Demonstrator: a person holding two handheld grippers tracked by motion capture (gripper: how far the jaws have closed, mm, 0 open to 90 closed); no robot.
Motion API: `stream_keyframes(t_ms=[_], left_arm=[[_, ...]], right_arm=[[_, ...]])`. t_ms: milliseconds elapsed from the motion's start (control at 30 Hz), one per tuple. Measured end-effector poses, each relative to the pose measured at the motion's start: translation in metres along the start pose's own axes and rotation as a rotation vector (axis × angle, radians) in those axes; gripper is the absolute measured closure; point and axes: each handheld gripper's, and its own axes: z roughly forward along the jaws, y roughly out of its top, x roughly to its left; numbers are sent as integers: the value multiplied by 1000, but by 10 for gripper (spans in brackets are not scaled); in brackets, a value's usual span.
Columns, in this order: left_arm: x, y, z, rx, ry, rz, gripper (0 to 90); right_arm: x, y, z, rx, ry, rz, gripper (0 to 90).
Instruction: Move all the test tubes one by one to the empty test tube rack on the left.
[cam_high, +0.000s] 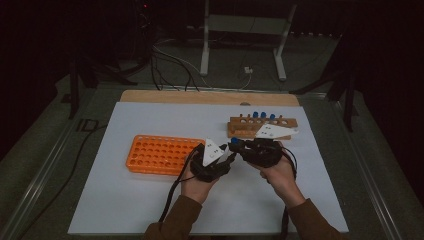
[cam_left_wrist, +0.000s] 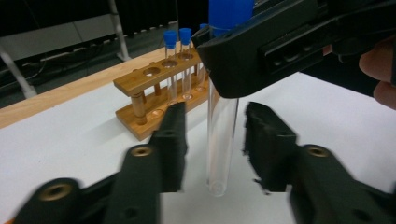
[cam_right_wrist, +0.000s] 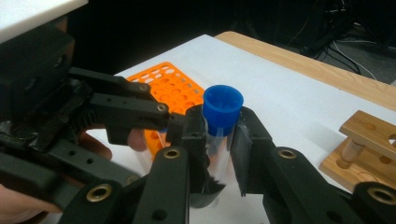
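The right gripper (cam_right_wrist: 219, 140) holds the blue-capped test tube (cam_left_wrist: 222, 135) upright above the table between the wooden rack (cam_high: 250, 131) and orange rack (cam_high: 157, 152); the left gripper (cam_left_wrist: 212, 140) straddles its lower end without contact, so handover remains incomplete.

Test tube (cam_left_wrist: 222, 135) cap cut off by top edge.

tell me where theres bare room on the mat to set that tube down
Free patches: the white mat in front of the orange rack, and its right part beyond the right gripper. It is crowded mid-mat, where the left gripper meets the capped tube just before the wooden rack.
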Motion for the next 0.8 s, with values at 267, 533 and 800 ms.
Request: stream_keyframes(t_ms=[267,533,800], left_arm=[[0,0,-1,-5,-17,3,760],[7,0,-3,5,-14,-21,773],[13,-2,-11,-8,-15,-51,773]], right_arm=[[1,0,2,4,5,2,770],[-2,-2,-3,-19,8,5,553],[-10,-8,-12,-47,-29,0,337]])
